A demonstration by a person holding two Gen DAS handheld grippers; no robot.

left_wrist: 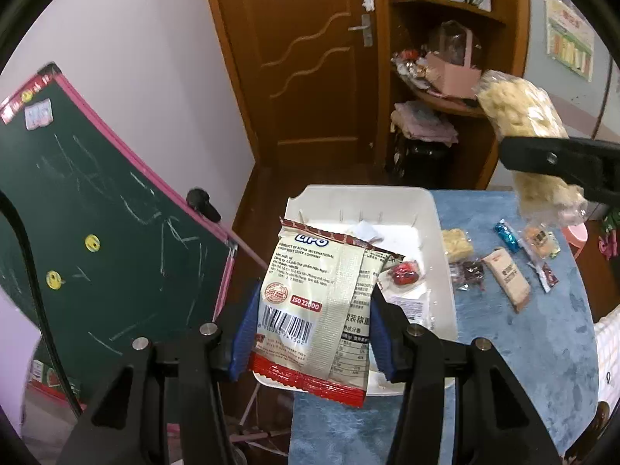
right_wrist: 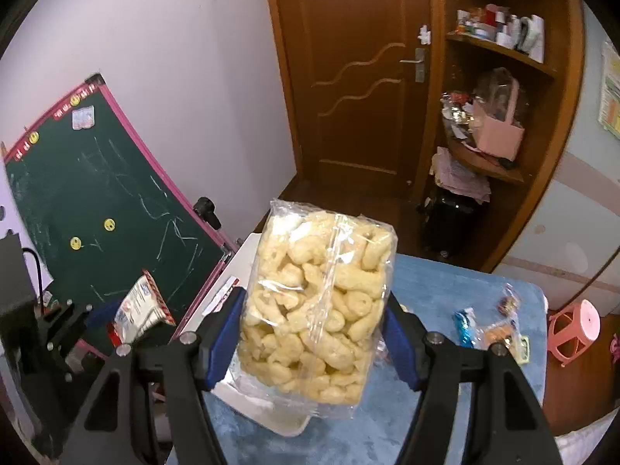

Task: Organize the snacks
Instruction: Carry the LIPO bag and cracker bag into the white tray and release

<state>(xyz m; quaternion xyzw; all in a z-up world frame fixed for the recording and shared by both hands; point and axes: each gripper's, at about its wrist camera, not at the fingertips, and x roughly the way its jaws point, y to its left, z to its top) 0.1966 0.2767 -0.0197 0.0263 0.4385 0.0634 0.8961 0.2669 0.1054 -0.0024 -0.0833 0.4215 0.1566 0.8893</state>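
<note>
Left gripper (left_wrist: 312,321): Lipo packet (left_wrist: 310,310) pinched, tray (left_wrist: 434,209) partly hidden | right gripper (right_wrist: 316,333): puffs bag (right_wrist: 314,306) clamped, tray mostly covered | small wrappers (left_wrist: 507,279): labels unreadable

cream snack packet (left_wrist: 310,306): "LiPO" | "ISO 22000" | "ALPHA INTERNATIONAL FOOD JOINT STOCK COMPANY"
</note>
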